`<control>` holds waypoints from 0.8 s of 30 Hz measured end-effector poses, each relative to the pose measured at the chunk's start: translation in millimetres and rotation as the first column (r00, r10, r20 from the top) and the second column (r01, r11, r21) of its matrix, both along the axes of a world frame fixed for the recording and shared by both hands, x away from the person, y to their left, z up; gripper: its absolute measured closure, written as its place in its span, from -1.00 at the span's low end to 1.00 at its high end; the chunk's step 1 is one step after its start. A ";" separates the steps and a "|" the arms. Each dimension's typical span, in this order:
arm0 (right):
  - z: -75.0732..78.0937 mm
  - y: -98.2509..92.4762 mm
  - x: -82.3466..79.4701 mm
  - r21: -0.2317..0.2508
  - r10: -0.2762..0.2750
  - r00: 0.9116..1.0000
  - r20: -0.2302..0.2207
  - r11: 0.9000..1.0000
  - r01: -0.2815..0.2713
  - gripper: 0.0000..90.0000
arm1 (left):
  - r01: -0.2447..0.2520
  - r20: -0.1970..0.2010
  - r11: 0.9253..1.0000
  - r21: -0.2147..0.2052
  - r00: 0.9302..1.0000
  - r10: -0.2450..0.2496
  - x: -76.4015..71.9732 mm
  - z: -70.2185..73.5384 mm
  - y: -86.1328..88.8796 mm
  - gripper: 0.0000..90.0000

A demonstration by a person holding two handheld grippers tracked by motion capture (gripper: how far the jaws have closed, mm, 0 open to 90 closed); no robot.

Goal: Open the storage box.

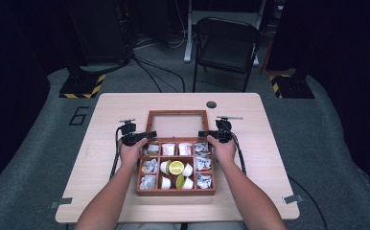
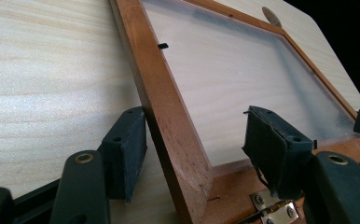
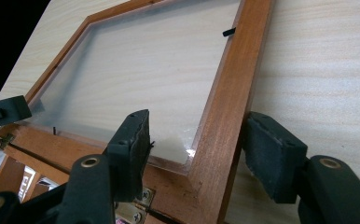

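Note:
A wooden compartment box [image 1: 175, 192] sits on the table near the person, its glass-paned lid [image 1: 177, 113] swung open behind it. Inside are wrapped packets, small white cups and a cut lime [image 1: 176, 167]. My left gripper [image 1: 147, 135] [image 2: 194, 154] is open and straddles the lid's left rail [image 2: 169, 107] close to the brass hinge [image 2: 271, 207]. One pad is outside the frame, the other over the pane [image 2: 243, 60]. My right gripper [image 1: 204, 134] [image 3: 201, 154] is open and straddles the right rail [image 3: 225, 93] the same way.
The light wooden table [image 1: 269, 158] has bare surface on both sides of the box and a small round hole [image 1: 211, 104] behind the lid. A black folding chair [image 1: 226, 45] and cables stand on the floor beyond the far edge.

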State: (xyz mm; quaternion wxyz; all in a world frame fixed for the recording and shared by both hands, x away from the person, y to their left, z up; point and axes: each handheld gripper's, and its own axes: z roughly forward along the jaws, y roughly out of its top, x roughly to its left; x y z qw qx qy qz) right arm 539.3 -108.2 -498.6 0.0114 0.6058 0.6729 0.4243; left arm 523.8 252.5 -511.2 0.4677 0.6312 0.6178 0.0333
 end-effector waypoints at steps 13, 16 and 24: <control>14.2 -9.8 -6.1 -0.019 -0.010 0.999 0.052 1.000 0.011 -0.02 | -0.019 0.019 0.998 0.067 1.000 0.018 -3.4 7.4 11.2 -0.13; 21.8 -11.8 -10.8 -0.008 -0.008 0.997 0.080 1.000 0.009 -0.03 | 0.004 0.034 0.996 0.086 0.999 -0.007 -6.1 11.3 11.1 -0.13; 37.6 -6.2 -31.7 -0.045 0.062 0.986 0.153 0.997 -0.055 -0.03 | 0.016 0.064 0.998 0.065 0.998 -0.020 -16.6 27.2 6.6 -0.12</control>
